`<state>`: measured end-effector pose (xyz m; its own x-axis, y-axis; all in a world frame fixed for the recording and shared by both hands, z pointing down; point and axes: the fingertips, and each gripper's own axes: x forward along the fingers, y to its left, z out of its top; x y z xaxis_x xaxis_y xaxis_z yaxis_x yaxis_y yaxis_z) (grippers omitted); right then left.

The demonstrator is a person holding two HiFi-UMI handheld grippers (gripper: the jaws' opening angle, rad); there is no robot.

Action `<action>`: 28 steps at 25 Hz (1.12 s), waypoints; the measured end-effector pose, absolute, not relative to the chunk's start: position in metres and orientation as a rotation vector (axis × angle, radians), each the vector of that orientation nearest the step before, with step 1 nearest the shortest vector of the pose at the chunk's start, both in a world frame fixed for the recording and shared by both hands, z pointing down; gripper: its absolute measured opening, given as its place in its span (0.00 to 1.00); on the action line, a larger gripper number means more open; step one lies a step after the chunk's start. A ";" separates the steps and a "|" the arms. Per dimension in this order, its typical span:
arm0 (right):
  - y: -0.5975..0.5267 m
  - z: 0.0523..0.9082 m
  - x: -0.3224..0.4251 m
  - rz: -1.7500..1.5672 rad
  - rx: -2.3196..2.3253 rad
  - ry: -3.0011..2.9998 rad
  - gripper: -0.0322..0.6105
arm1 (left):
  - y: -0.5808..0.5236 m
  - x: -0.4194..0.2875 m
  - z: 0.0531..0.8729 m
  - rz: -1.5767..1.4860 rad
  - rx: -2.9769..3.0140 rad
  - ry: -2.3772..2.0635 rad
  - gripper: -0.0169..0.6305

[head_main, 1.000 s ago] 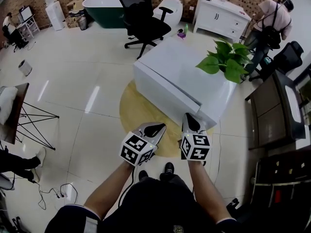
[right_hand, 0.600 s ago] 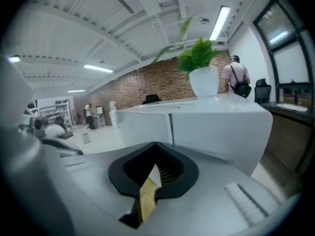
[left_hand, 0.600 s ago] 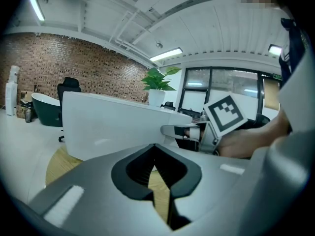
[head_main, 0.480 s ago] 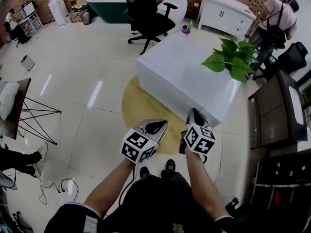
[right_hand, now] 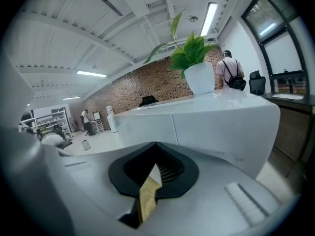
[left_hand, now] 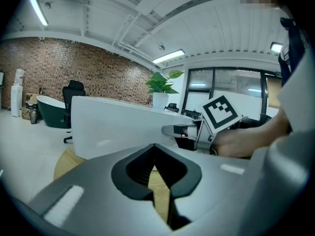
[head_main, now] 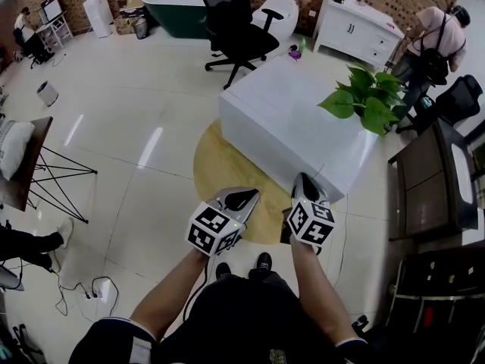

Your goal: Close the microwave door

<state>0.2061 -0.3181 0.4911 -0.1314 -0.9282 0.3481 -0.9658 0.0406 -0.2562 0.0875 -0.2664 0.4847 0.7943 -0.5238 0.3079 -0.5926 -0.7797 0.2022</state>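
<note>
head view, against the last second: the white worktop (head_main: 288, 120) and its potted plant (head_main: 364, 101) have slid a little toward 1 o'clock in frame, and the round yellow rug (head_main: 216, 173) with them. the camera has swung or the person has shifted, not the furniture. left gripper (head_main: 241, 197) sits at about the same spot, low centre. right gripper (head_main: 303, 182) has rolled slightly, its marker cube now turned more on edge; it points to 12 o'clock at the worktop's near corner.

gripper state: left gripper view shows the jaws brought together with nothing between them, only rug visible through the slit. right gripper view shows the same, jaws together and empty, with the worktop face just ahead.

task object: no microwave in any view. dark cabinet (head_main: 424, 180) at 3 o'clock is the only other furniture close by; possibly it lies that way, but the frame edge is too dim to say.

judgement: the change is a small reorientation only. door not yet reached, no contact made. the task seems to be at the approach or search stage.
</note>
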 end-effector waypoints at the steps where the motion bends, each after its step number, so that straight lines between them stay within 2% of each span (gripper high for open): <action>1: -0.316 0.489 0.201 0.651 1.986 -2.227 0.05 | -0.265 0.087 0.484 0.338 2.696 -0.857 0.04; 12: -0.295 0.432 0.142 0.254 1.667 -2.562 0.05 | -0.271 0.077 0.454 0.264 2.713 -0.894 0.04; 28: -0.295 0.392 0.124 0.126 1.500 -2.677 0.05 | -0.291 0.064 0.411 0.192 2.779 -0.965 0.04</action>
